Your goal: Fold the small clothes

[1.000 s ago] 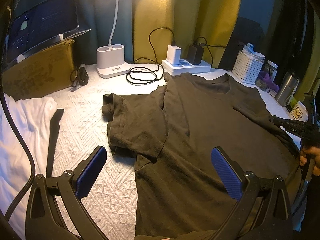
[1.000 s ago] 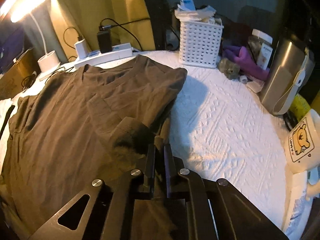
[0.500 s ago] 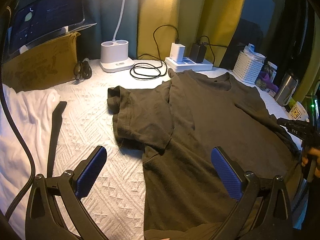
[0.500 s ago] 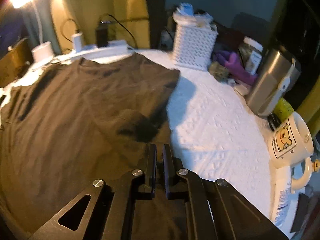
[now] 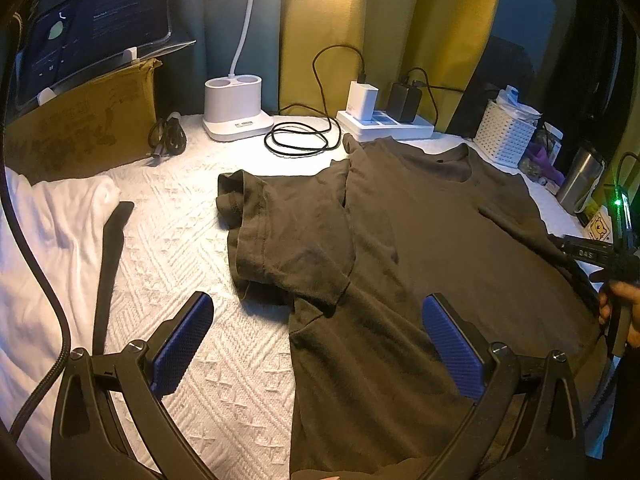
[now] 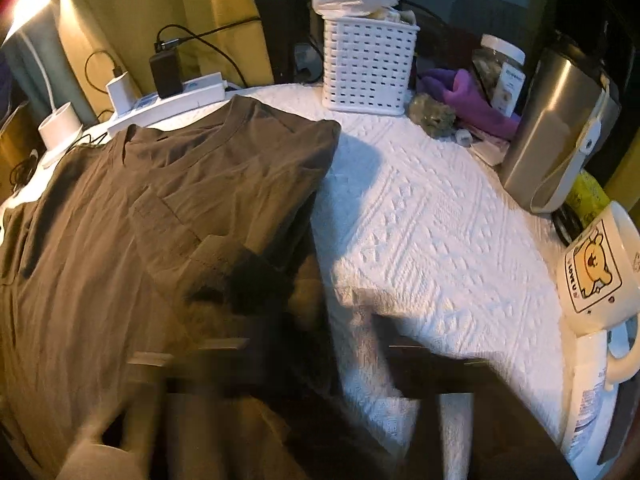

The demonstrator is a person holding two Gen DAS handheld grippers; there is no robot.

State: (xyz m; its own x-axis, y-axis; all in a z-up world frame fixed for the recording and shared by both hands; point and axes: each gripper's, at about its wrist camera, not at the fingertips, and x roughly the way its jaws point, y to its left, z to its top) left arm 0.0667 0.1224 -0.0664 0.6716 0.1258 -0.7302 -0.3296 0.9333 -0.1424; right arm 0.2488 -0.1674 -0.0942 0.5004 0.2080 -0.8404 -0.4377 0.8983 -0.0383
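The left gripper [image 5: 316, 344] hung with its blue pads [image 5: 182, 344] spread wide and empty over the near edge of the dark t-shirt [image 5: 420, 240]. The right gripper [image 6: 316, 364], a blur in its own view, had just been opening, its jaws wide apart with the shirt's folded-in sleeve lying loose between them. The shirt lay flat on the white textured bedspread [image 6: 420, 240], near a mug [image 6: 592, 276] with a yellow bear and letters reading roughly "LOVE U".

olive-brown t-shirt [image 5: 432, 240], white textured bedspread [image 5: 180, 232]
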